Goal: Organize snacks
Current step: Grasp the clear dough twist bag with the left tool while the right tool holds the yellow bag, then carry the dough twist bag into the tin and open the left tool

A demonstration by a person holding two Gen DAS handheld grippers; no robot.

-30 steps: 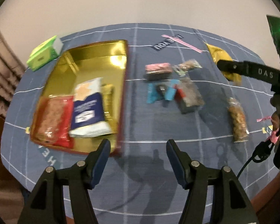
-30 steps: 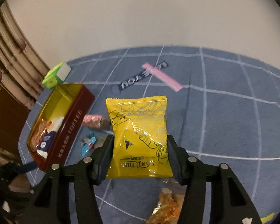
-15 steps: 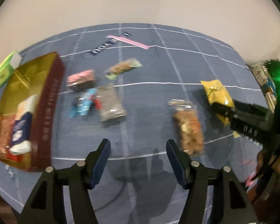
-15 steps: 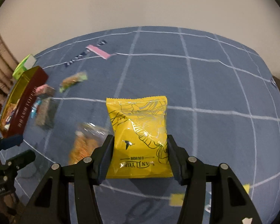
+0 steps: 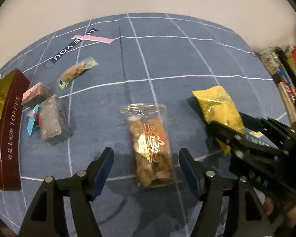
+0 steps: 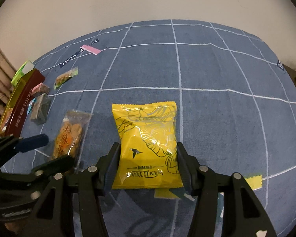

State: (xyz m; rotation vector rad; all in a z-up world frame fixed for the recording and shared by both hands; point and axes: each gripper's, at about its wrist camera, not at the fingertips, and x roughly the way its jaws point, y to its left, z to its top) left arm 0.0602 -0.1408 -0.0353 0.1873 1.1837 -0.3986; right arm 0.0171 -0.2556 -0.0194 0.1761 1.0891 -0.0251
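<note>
the right hand-held gripper (image 6: pixel 148 164) is clamped on a yellow snack bag (image 6: pixel 148 148), its two pads pressing the bag's left and right edges while the bag's printed face points up toward the camera above the blue gridded desk (image 6: pixel 217 75). seen from the left wrist, the same yellow snack bag (image 5: pixel 219 108) sits at the right, pinched in the black fingers of the right hand-held gripper (image 5: pixel 232 132). the left hand-held gripper (image 5: pixel 146 169) stands open – its jaws have just been widening – with its blue pads on either side of a clear packet of brown fried snacks (image 5: pixel 150 148) that lies flat on the desk (image 5: pixel 177 59); the pads are not pressing it. in the right wrist view that clear packet (image 6: pixel 69 136) lies left of the yellow bag, with the left hand-held gripper (image 6: pixel 43 152) around its near end. further left, a dark red tin marked toffee (image 5: pixel 9 138) stands at the desk's left edge with a gold lining and some packets inside. just beside its right wall lie a grey wrapped block (image 5: pixel 51 118), a small pink-topped packet (image 5: pixel 36 94) and a blue wrapper (image 5: pixel 32 124), close together. farther back lies a small green-edged packet (image 5: pixel 77 72), and beyond it a pink strip (image 5: pixel 96 38) crosses a dark blue label (image 5: pixel 73 45) – both flat on the desk. a green box (image 6: pixel 22 71) shows behind the tin in the right wrist view.
</note>
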